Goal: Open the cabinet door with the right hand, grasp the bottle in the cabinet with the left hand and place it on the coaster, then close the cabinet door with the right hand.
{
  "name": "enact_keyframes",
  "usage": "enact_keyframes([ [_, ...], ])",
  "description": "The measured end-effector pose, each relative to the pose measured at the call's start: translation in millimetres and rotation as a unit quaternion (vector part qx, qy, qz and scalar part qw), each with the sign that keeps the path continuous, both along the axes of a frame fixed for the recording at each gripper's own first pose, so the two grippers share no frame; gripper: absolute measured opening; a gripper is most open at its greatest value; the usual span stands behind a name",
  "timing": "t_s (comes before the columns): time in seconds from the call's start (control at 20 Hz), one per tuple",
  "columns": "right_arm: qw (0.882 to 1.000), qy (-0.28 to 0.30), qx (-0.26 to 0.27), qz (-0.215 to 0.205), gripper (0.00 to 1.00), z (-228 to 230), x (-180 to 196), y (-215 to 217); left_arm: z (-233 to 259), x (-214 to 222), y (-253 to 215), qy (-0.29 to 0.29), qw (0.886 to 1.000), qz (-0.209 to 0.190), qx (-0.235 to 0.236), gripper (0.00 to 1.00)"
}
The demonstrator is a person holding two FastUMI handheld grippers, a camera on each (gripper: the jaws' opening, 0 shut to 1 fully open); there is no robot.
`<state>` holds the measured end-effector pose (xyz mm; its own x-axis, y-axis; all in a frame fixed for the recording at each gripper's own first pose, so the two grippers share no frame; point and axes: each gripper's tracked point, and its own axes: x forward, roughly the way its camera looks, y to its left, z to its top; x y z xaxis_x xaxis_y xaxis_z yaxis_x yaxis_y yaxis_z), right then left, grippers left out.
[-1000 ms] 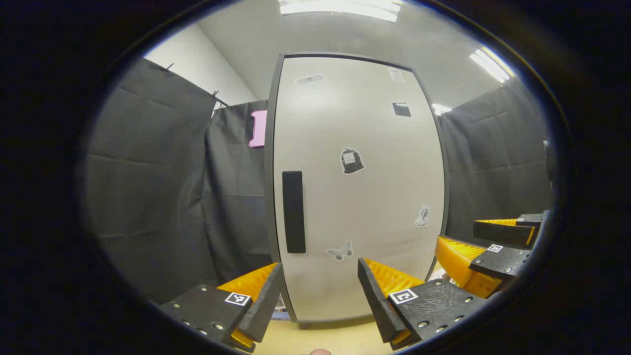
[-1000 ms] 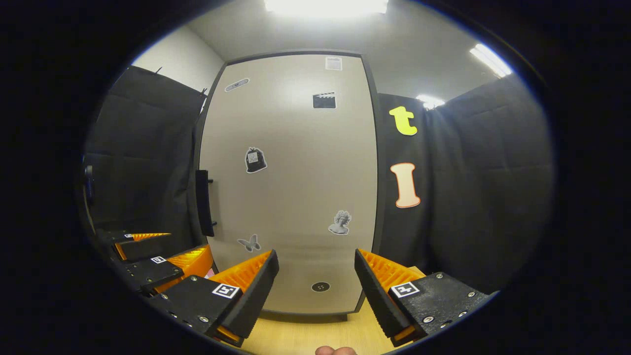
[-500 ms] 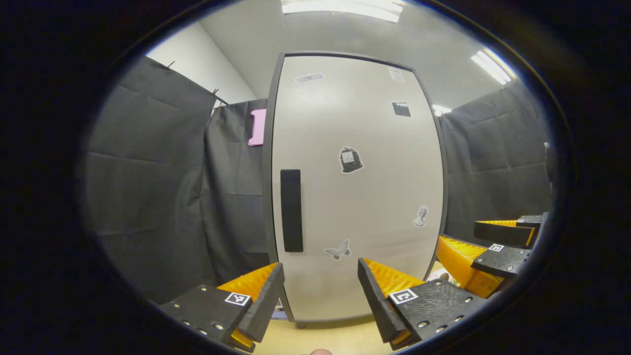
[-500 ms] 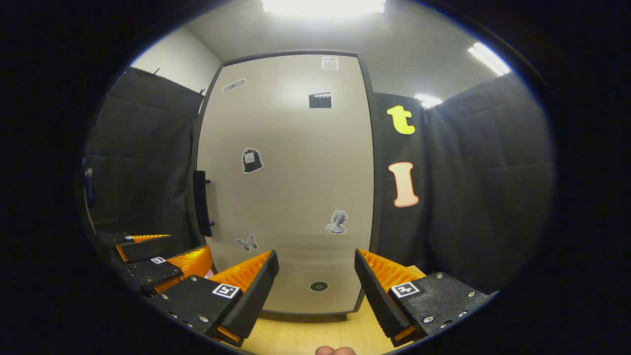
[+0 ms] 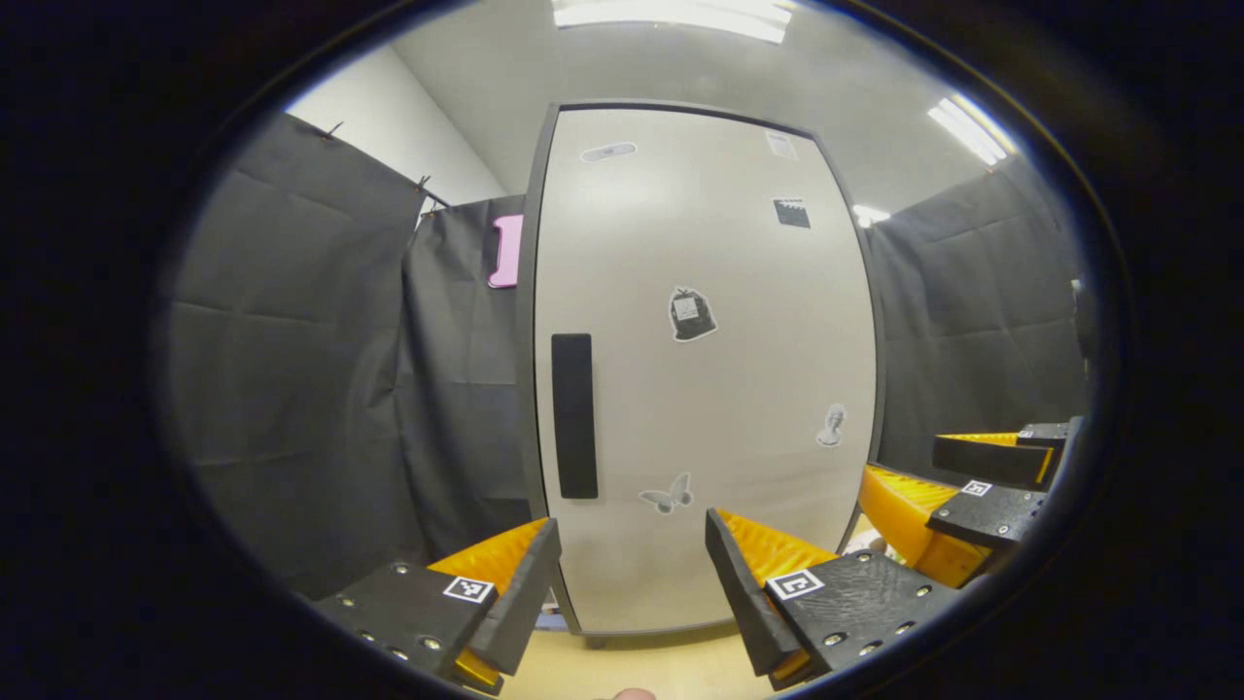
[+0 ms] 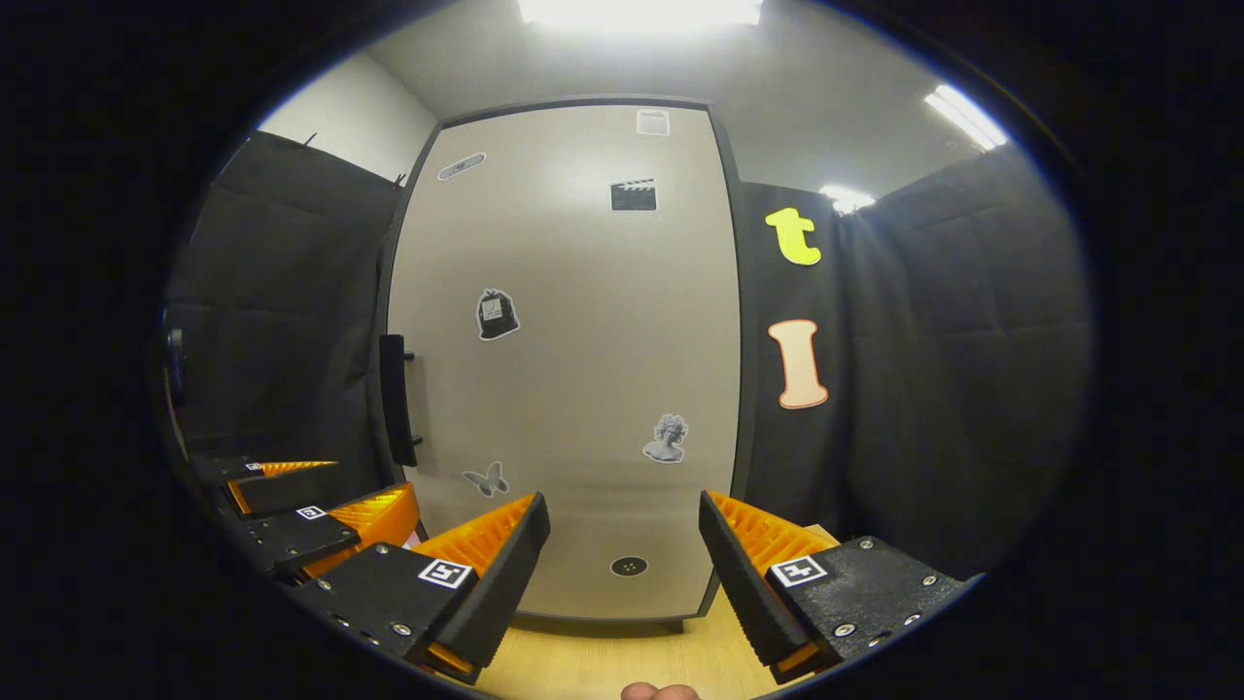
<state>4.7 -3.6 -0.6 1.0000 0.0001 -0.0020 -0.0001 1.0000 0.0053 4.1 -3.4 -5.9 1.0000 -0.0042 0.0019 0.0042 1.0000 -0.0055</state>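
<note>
Left gripper view puts our left gripper [image 5: 632, 583] before the shut cabinet door [image 5: 709, 389], fingers spread wide, holding and touching nothing, with the dark handle [image 5: 573, 416] near the door's left edge and our right gripper [image 5: 957, 486] off at the right, also spread. Right gripper view shows our right gripper [image 6: 622, 574] gaping and empty above the wooden table [image 6: 593, 666], short of the door [image 6: 573, 369], the handle [image 6: 394, 400] up to its left. We cannot see the bottle behind the closed door.
</note>
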Motion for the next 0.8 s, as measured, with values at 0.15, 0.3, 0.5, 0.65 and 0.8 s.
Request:
enact_keyframes([
  [0.15,1.000,0.000,-0.001,0.002,0.95,0.1,1.2,1.1,1.1,-1.1,1.0,-0.001,1.000,0.002,0.003,0.86],
  [0.3,1.000,-0.002,-0.002,0.006,0.95,2.3,3.5,3.7,1.1,-2.9,3.6,-0.001,1.000,0.002,0.005,0.86],
  [0.5,1.000,-0.008,-0.009,0.019,0.95,7.8,13.1,14.7,-4.8,-10.8,16.7,-0.001,1.000,0.010,0.004,0.86],
  [0.65,0.999,-0.016,-0.011,0.032,0.95,15.1,22.9,28.8,-10.0,-22.2,29.5,-0.008,1.000,0.011,-0.003,0.92],
  [0.8,0.998,-0.023,-0.011,0.050,0.95,23.4,34.1,48.8,-19.1,-37.8,49.3,-0.010,1.000,0.019,-0.008,0.93],
])
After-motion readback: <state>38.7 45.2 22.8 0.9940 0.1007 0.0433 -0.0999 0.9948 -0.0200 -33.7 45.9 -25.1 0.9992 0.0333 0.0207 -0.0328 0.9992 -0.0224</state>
